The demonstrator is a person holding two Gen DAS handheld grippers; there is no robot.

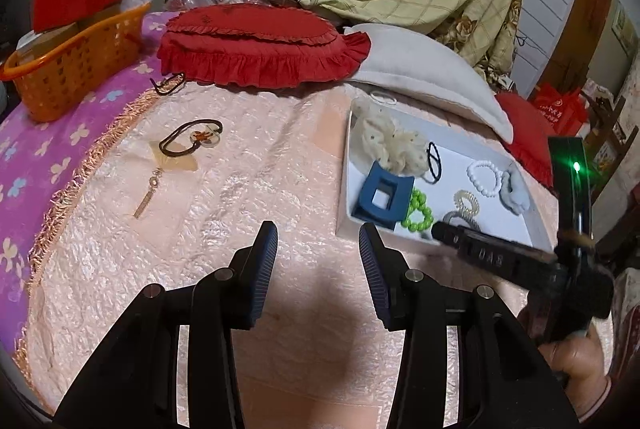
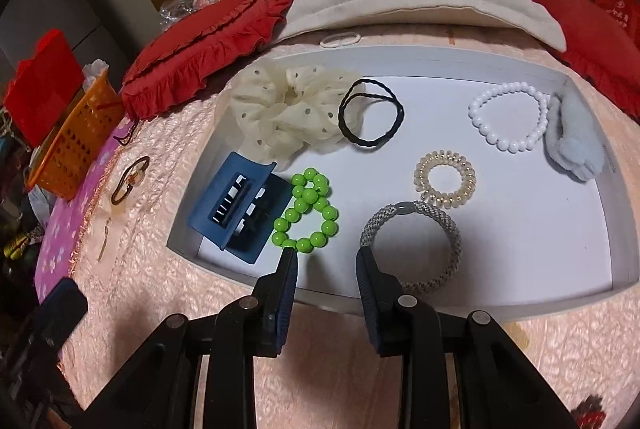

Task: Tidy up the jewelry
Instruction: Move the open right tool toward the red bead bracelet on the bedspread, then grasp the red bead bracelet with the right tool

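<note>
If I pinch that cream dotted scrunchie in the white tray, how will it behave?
The cream scrunchie looks like thin ruffled fabric, so it would probably squash flat and feel light. It overlaps the black hair tie and touches the blue claw clip, so it may drag them.

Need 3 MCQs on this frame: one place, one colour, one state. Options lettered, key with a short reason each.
1. Where is the blue square hair claw?
A. in the orange basket
B. inside the white tray
C. on the red cushion

2. What colour is the bead bracelet beside that claw?
A. green
B. yellow
C. black

3. What is between the right gripper fingers?
A. the grey braided ring
B. the white bead bracelet
C. nothing

Key: B, it lies in the tray's near left corner; A, its beads are bright green; C, the gap shows only bare tray.
</note>
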